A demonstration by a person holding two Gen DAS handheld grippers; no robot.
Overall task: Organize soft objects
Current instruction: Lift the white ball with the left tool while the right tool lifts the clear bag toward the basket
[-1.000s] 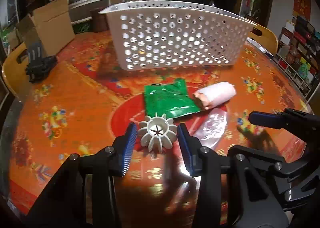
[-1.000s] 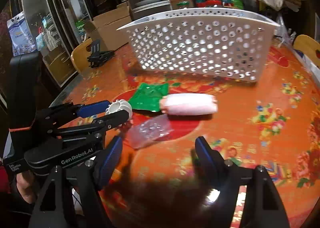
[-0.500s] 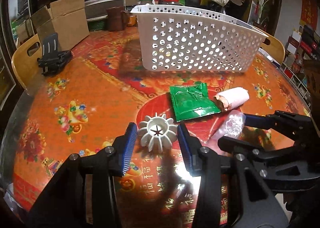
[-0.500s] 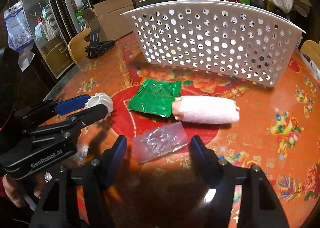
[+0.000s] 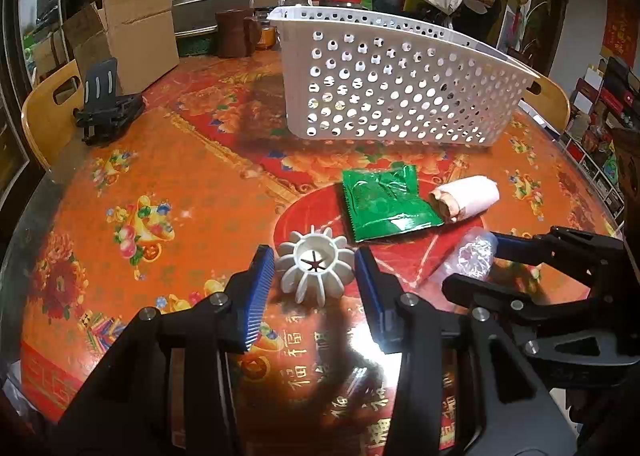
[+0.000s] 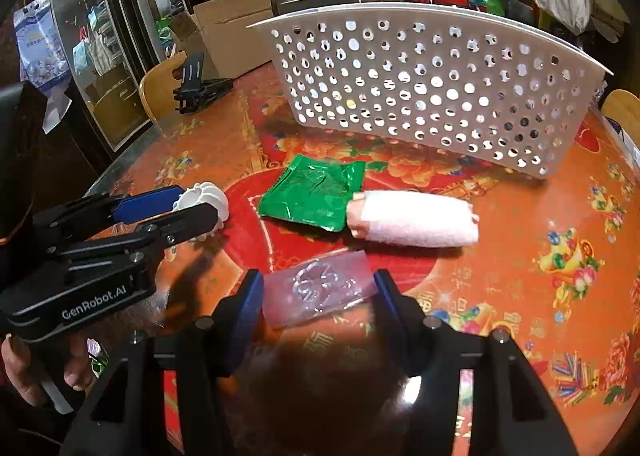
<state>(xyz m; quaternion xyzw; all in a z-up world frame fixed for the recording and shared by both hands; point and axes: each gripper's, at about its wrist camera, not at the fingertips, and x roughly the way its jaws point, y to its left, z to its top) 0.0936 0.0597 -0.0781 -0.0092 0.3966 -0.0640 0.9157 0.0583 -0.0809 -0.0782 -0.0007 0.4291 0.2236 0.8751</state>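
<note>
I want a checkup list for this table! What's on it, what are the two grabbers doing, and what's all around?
Surface: round table under an orange and red flowered cover, glossy.
Job's things: white ribbed piece, green packet, pink rolled cloth touching the packet's edge, clear plastic pouch; white perforated basket behind them.
Clutter: black folding stand.
Grippers: left gripper open around the white piece; right gripper open around the pouch.
Cables: nothing seen.
Surroundings: cardboard box, wooden chairs, crowded shelves.
</note>
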